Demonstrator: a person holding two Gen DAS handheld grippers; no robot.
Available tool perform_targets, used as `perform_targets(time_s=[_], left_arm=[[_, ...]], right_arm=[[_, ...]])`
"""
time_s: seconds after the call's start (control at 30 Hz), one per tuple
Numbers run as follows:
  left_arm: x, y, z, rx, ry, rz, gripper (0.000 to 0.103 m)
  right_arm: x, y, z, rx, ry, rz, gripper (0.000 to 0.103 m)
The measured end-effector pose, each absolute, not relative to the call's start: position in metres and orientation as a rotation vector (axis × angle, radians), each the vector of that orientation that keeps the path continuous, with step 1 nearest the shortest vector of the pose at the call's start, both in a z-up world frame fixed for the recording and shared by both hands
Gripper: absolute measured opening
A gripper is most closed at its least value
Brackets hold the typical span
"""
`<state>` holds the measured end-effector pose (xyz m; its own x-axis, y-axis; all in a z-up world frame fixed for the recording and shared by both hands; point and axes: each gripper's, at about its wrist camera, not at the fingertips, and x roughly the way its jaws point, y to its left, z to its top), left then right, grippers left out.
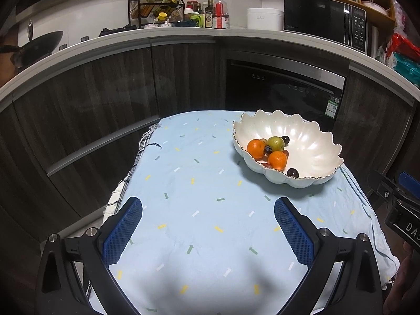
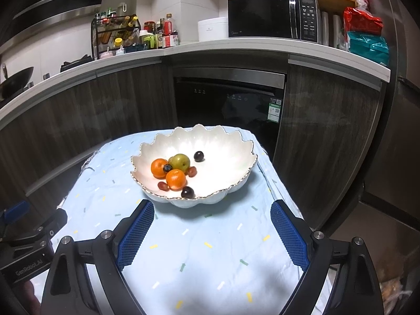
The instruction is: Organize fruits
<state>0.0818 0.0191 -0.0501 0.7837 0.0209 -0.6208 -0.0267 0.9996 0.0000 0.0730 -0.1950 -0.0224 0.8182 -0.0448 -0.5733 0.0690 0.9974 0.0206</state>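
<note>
A dim kitchen with dark wood cabinets, a white counter carrying a black microwave [image 2: 273, 17] and a rack of sauce bottles [image 2: 115, 35], frames a small table covered by a pale blue cloth with coloured dashes [image 1: 199, 183]. On the far right part of that cloth stands a pearl-white scalloped ceramic bowl with a thin gold rim [image 2: 231, 155].

All the fruit that shows lies inside this bowl, gathered toward its left and near side: two orange mandarins [image 2: 176, 179] touching or almost touching a green-yellow round fruit [image 2: 179, 162], a small blueberry [image 2: 167, 168] resting among them, several dark and reddish grapes [image 2: 187, 192] close by, and one dark grape [image 2: 198, 155] apart, farther in. No fruit shows on the cloth in either view.

The left gripper [image 1: 207, 227] hangs over the near bare cloth, its blue-padded fingers spread wide with nothing between them. The right gripper [image 2: 212, 232] sits just near of the bowl, likewise spread and empty.

Judging from this, the gathering looks finished or nearly so: everything visible is already in the bowl, and both tools are free. What might remain is a little tidying of the pile, or fruit lying outside the views, which cannot be told.
</note>
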Motion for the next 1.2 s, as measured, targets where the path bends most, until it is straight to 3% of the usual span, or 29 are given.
perform_targets(time_s=[1.2], left_arm=[[0.0825, 0.0187, -0.0504, -0.006, 0.676, 0.017, 0.103]], right_arm=[[0.0736, -0.1961, -0.0252, 0.052, 0.626, -0.062, 0.091]])
